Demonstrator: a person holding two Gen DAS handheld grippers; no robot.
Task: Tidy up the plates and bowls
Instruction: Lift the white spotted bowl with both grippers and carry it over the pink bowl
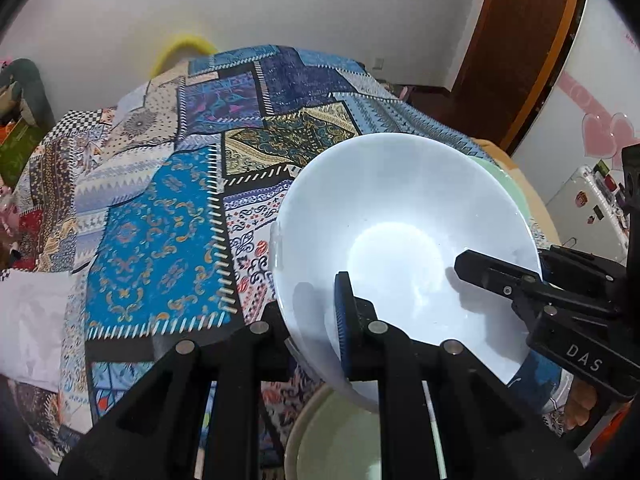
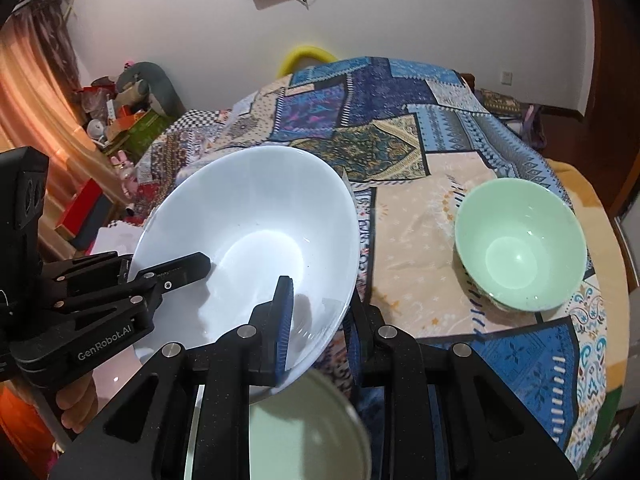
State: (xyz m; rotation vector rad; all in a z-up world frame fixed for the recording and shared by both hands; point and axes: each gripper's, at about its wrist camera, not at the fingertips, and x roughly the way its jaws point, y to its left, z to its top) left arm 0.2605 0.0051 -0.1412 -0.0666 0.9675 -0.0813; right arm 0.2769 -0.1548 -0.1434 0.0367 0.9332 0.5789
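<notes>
A large white bowl (image 1: 400, 248) (image 2: 248, 248) hangs tilted above the patchwork-covered table (image 1: 160, 240) (image 2: 420, 220), held from two sides. My left gripper (image 1: 310, 300) (image 2: 160, 260) is shut on its rim, blue pad inside and the other finger outside. On the opposite rim my right gripper (image 2: 320, 296) (image 1: 512, 258) is shut the same way. A smaller mint-green bowl (image 2: 520, 244) stands upright on the table to the right. In the left wrist view only a sliver of that green bowl (image 1: 500, 176) shows behind the white one.
A pale green dish (image 2: 304, 420) (image 1: 340, 432) lies directly under the grippers, partly hidden by them. A hand (image 2: 76, 408) grips the left tool. White paper (image 1: 32, 320) lies at the table's left edge. Boxes and toys (image 2: 128, 120) pile up beyond the table.
</notes>
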